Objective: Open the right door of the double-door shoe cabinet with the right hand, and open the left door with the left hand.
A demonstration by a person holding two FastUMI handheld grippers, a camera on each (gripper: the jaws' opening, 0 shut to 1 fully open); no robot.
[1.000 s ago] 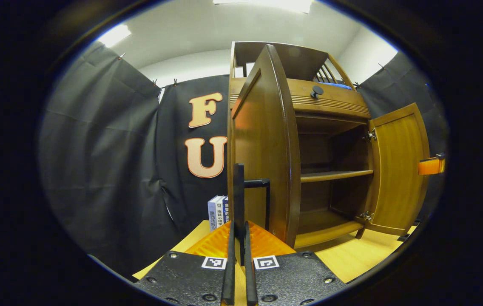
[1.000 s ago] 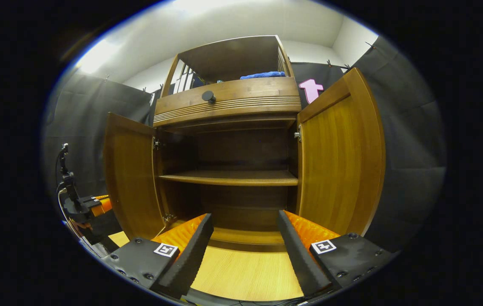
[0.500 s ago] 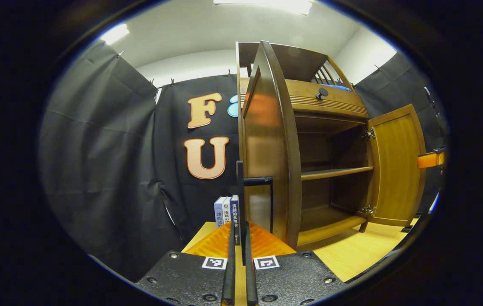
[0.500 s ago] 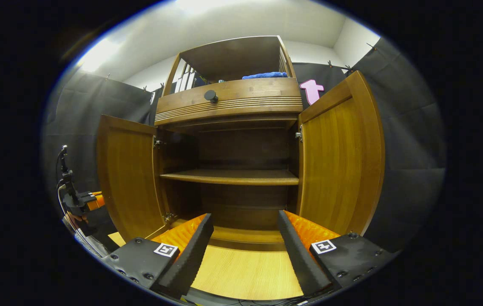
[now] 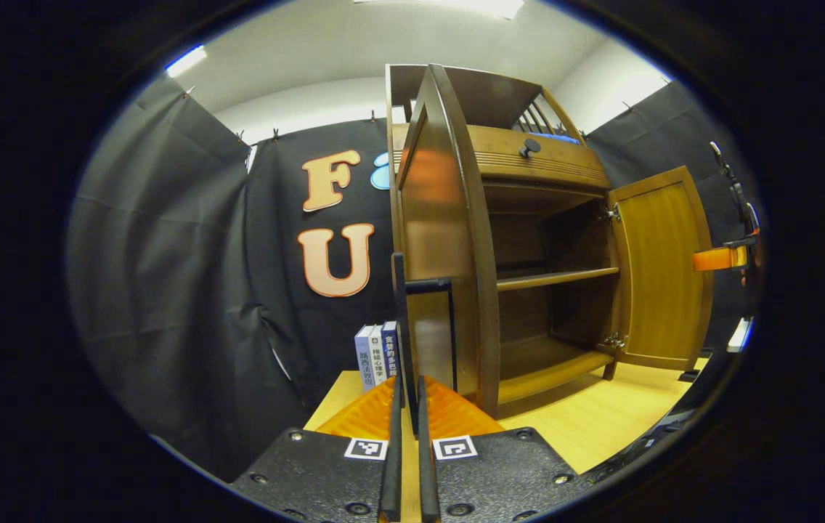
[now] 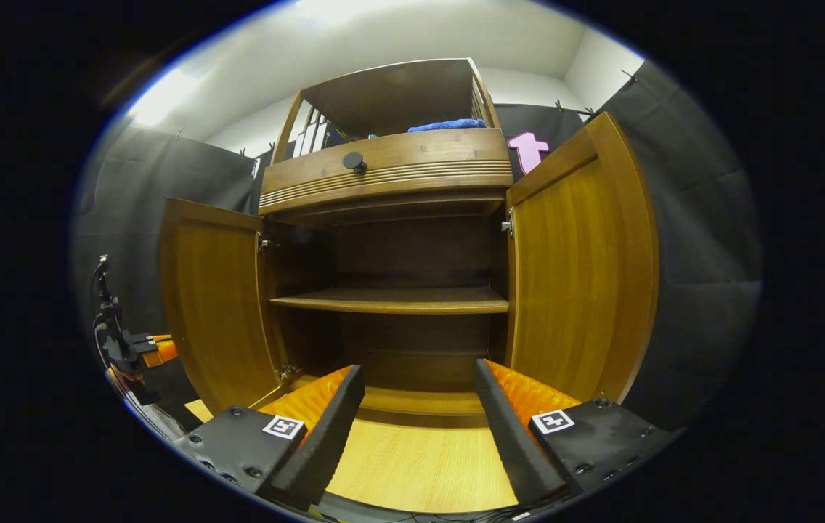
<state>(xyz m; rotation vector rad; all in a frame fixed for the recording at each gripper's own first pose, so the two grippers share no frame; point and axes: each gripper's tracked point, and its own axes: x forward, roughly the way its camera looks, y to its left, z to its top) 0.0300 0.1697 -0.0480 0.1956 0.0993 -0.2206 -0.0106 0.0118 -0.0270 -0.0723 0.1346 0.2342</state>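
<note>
**Both cabinet doors stand open; left gripper clamped on the left door's handle**

The shoe cabinet (image 6: 391,218) stands on a pale wooden table (image 6: 420,465), its two doors swung out toward the near side and its middle shelf (image 6: 391,301) bare; between the doors there is open room over the table, while the black cloth wall (image 5: 165,276) closes in on the far left and right.

In the left gripper view the left door (image 5: 441,240) is seen almost edge-on, its near edge rising just right of the left gripper (image 5: 407,396); the fingers are drawn nearly together on the thin black bar handle (image 5: 401,319), which runs up from between them and joins the door by a short bracket; a few books (image 5: 376,356) stand on the table beside the cabinet, just left of the handle.

In the right gripper view the right gripper (image 6: 420,399) is spread wide and holds nothing; it sits near the cabinet's base, with the right door (image 6: 579,254) just to its right and not touching it.

The right door's handle is hidden behind the panel; the far gripper at each view's rim is small and cut off; the blue item (image 6: 449,125) on the top shelf is too small to make out.
</note>
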